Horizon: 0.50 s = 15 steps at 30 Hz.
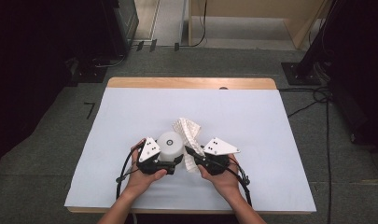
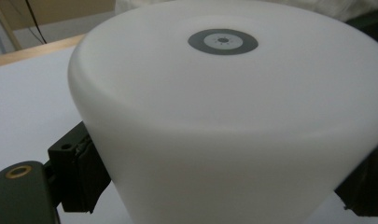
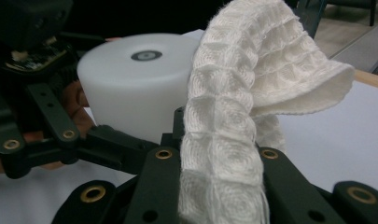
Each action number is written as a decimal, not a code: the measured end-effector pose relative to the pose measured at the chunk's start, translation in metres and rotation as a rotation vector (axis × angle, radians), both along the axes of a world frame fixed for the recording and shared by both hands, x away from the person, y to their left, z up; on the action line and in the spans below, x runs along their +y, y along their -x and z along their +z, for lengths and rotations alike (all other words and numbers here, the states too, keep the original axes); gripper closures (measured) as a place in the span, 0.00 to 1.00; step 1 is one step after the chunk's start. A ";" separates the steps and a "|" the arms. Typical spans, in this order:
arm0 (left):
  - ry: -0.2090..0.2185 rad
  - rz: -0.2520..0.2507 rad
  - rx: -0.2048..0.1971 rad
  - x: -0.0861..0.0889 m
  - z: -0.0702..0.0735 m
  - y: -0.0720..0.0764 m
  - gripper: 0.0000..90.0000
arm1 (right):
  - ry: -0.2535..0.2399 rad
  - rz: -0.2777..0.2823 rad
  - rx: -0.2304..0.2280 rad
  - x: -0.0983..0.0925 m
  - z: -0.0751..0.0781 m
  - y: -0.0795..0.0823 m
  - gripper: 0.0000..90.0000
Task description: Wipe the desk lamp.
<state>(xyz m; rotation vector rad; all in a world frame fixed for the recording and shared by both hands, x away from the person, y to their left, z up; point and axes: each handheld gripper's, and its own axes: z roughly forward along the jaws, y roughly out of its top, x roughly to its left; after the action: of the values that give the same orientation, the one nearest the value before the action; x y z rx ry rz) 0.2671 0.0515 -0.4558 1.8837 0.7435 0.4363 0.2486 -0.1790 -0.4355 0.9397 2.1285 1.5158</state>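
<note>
A white upside-down cup with a grey ring on its top stands on the white table sheet. My left gripper is shut on the cup's lower wall, with a black pad on each side; the cup looms close in the left gripper view. My right gripper is shut on a white waffle-weave cloth, which rises from the jaws and flops over beside the cup. In the right gripper view the cloth stands between the jaws, next to the cup and the left gripper.
The sheet covers a wooden table whose far edge shows bare. Black cables run over the grey floor at the right, and dark equipment stands at both sides. A person's hands hold the grippers near the front edge.
</note>
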 end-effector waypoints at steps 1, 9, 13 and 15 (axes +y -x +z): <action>0.003 0.000 -0.007 0.000 0.001 0.000 0.10 | 0.004 -0.001 0.003 0.000 -0.002 -0.001 0.88; -0.008 0.055 -0.027 0.004 0.000 -0.004 0.10 | 0.044 -0.003 0.060 0.005 -0.019 -0.008 0.88; -0.050 0.087 -0.036 0.004 -0.005 -0.007 0.10 | 0.041 -0.027 0.054 0.002 -0.019 -0.009 0.88; -0.059 0.094 -0.037 0.004 -0.007 -0.007 0.10 | 0.039 -0.032 0.059 0.002 -0.019 -0.009 0.88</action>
<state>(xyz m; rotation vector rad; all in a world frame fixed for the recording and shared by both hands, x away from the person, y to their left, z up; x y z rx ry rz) 0.2745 0.0558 -0.4626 1.8956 0.8041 0.5564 0.2580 -0.1774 -0.4542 1.0117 2.1655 1.4428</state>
